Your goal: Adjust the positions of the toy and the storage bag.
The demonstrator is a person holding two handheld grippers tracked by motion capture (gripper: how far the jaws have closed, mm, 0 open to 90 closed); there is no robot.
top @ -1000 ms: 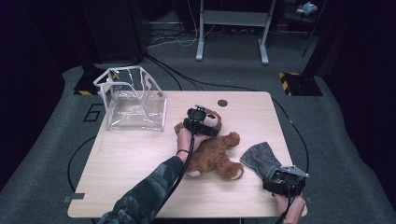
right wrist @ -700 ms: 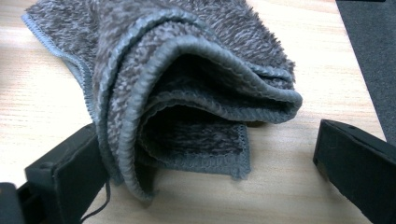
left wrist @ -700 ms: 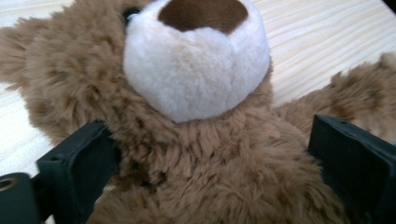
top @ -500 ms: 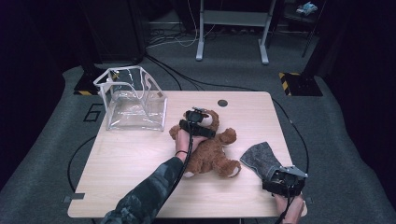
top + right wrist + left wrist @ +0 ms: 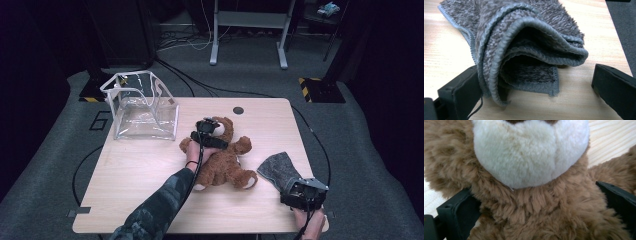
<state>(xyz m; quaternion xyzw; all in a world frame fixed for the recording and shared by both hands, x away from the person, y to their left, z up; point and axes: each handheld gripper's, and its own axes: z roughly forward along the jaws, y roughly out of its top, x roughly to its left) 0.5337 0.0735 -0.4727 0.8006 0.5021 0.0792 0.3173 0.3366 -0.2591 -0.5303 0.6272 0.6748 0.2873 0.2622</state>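
One visible mark: seemingly "6" (image 5: 100, 121) on the floor (image 5: 60, 150).

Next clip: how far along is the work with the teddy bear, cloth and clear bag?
Early. The clear plastic bag stands open with nothing visible inside. The left hand-held gripper has its jaws wide around the brown plush teddy bear's neck, just opened, not clamped. The right hand-held gripper is open at the folded grey fleecy cloth. Gripping and moving both looks left.
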